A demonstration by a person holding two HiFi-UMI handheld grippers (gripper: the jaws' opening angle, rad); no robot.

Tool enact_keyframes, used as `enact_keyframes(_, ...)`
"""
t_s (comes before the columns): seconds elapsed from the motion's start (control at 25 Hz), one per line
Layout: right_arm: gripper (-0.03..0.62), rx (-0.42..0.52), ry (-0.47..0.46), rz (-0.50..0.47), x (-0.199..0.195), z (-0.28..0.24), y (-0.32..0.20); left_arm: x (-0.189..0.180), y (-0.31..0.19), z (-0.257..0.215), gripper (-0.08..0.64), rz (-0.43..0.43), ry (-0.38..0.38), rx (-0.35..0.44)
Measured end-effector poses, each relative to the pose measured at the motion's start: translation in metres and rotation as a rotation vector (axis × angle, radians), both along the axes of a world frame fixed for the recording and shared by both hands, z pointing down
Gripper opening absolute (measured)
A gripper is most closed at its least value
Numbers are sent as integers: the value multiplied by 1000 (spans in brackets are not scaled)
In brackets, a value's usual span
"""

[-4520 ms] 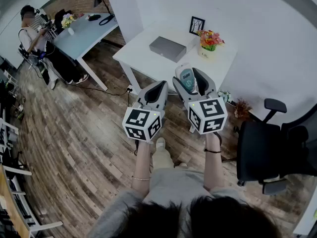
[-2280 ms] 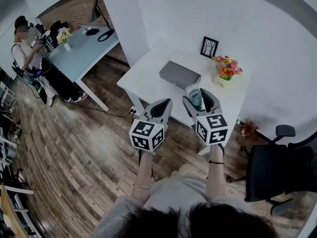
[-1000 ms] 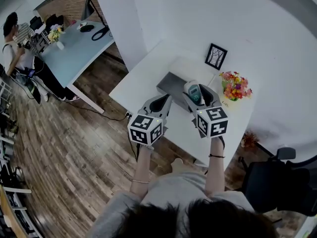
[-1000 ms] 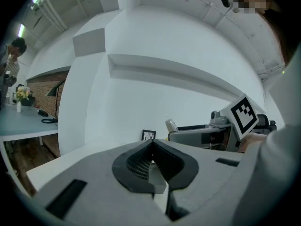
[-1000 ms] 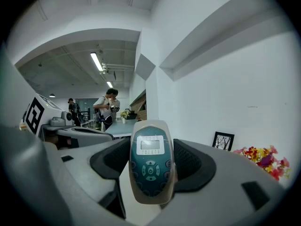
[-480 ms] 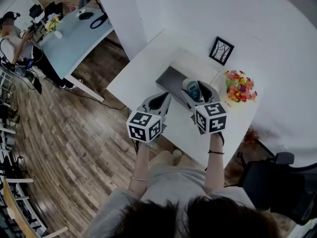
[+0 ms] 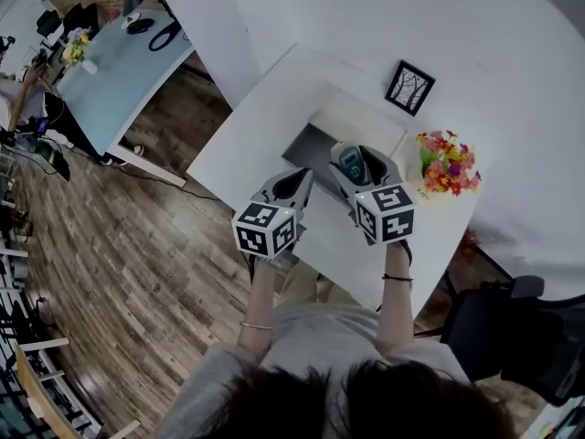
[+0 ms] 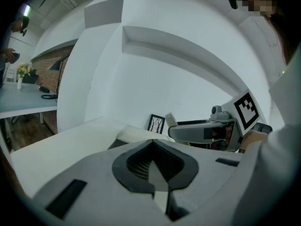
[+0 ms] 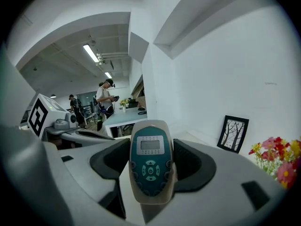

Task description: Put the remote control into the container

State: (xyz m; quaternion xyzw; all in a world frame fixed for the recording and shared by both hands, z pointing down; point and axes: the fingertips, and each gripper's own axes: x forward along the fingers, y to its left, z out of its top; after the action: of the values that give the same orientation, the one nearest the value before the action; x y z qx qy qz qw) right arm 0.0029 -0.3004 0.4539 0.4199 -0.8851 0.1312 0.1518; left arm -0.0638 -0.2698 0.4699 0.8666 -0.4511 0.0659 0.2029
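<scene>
A pale remote control [image 9: 151, 163] with a teal face and a small screen stands upright between the jaws of my right gripper [image 9: 151, 169], which is shut on it. In the head view the remote control [image 7: 348, 161] hangs over the near edge of the grey container [image 7: 305, 146], an open box with a pale inside, on the white table [image 7: 249, 135]. My left gripper [image 7: 294, 181] is shut and holds nothing; it hovers over the table just left of the right one. In the left gripper view its jaws [image 8: 153, 166] meet, with the container [image 8: 126, 135] ahead.
A framed picture [image 7: 409, 87] and a pot of flowers [image 7: 447, 165] stand at the back of the table, right of the container. A black office chair [image 7: 512, 337] is at the lower right. A blue-grey desk [image 7: 119, 62] and a person [image 9: 106, 100] are further off to the left.
I have come closer to the table. Both grippers moved forward over it, and the remote control now hangs at the container's near edge instead of short of it.
</scene>
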Motion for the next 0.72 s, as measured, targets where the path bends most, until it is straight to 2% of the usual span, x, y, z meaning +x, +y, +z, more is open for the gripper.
enact_keyframes(0.2, 285, -31, 9, -11, -14, 13, -17, 0, -18, 22, 3, 30, 2, -56)
enact_keyframes(0.72, 285, -153, 119, -27, -35, 68, -41, -18, -40, 57, 3, 55, 23, -146)
